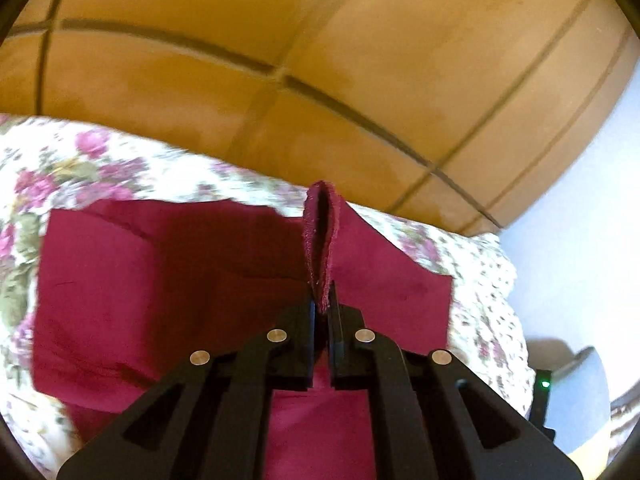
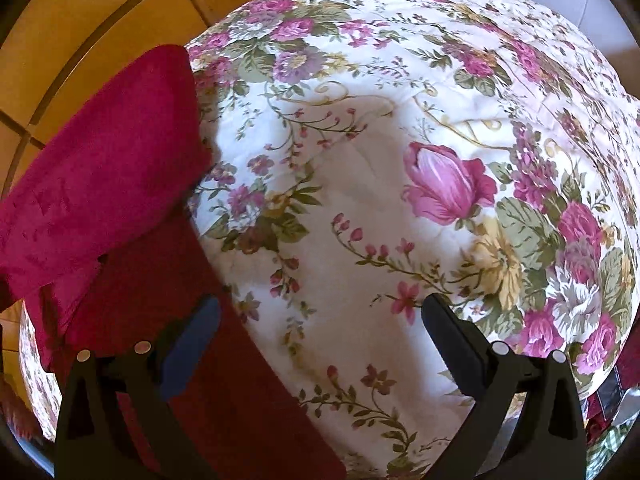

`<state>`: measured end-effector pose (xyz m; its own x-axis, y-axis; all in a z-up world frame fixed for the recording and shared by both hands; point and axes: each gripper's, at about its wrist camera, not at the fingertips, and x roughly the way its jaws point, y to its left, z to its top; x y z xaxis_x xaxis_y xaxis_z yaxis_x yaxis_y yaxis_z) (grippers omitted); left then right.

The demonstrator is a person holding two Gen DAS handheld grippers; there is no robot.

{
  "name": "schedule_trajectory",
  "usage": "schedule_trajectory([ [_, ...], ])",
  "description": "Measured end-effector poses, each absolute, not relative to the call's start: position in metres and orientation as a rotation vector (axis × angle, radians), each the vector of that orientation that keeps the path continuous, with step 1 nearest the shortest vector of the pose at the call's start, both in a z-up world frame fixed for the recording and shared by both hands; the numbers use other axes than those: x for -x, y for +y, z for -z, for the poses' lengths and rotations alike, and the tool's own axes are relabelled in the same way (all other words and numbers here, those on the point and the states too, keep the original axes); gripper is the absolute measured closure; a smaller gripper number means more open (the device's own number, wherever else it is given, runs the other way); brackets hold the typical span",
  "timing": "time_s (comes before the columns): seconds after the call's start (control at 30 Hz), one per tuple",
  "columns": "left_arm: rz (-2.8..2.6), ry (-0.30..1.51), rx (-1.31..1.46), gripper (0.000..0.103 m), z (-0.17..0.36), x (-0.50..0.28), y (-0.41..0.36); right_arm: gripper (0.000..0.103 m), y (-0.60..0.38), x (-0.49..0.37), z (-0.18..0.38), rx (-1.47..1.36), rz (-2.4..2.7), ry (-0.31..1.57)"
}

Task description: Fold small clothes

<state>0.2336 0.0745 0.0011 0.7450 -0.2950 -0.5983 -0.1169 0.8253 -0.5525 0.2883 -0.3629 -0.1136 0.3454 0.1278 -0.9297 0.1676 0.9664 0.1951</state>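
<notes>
The dark red garment [image 1: 172,280] lies spread on the flower-printed bedspread [image 1: 72,168], and you have one hemmed edge of it pulled up off the surface. In the left wrist view that edge rises as a narrow doubled fold straight ahead of your left gripper [image 1: 323,304], whose two fingers are pressed together on the bottom of the fold, pinching the cloth between them. The rest of the garment falls away to both sides of the pinch, a broad flat panel to the left and a smaller panel to the right, with more red cloth running under the gripper toward the camera.

In the right wrist view the garment [image 2: 104,168] sits at the left side, part of it lifted into a raised flap and part lying flat on the bedspread [image 2: 360,160]. Your right gripper [image 2: 320,316] is spread wide and holds nothing. Its left finger hovers over the flat red cloth, near the garment's edge, while its right finger is over bare floral fabric, well apart from the garment.

Beyond the bed, orange floor tiles [image 1: 320,40] with dark grout lines fill the background.
</notes>
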Motion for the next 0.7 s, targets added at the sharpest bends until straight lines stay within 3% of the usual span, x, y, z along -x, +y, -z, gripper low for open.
schedule_trajectory([
  [0.2,-0.002,0.814,0.581,0.1,0.041,-0.228,0.107,0.002,-0.356,-0.296,0.116,-0.257,0.005,1.205],
  [0.5,-0.063,0.775,0.615,0.1,0.083,-0.201,0.139,0.002,-0.327,-0.312,0.103,-0.218,-0.083,1.049],
  [0.7,-0.013,0.713,0.653,0.1,0.096,-0.186,0.14,0.002,-0.274,-0.34,0.108,0.006,-0.081,0.968],
])
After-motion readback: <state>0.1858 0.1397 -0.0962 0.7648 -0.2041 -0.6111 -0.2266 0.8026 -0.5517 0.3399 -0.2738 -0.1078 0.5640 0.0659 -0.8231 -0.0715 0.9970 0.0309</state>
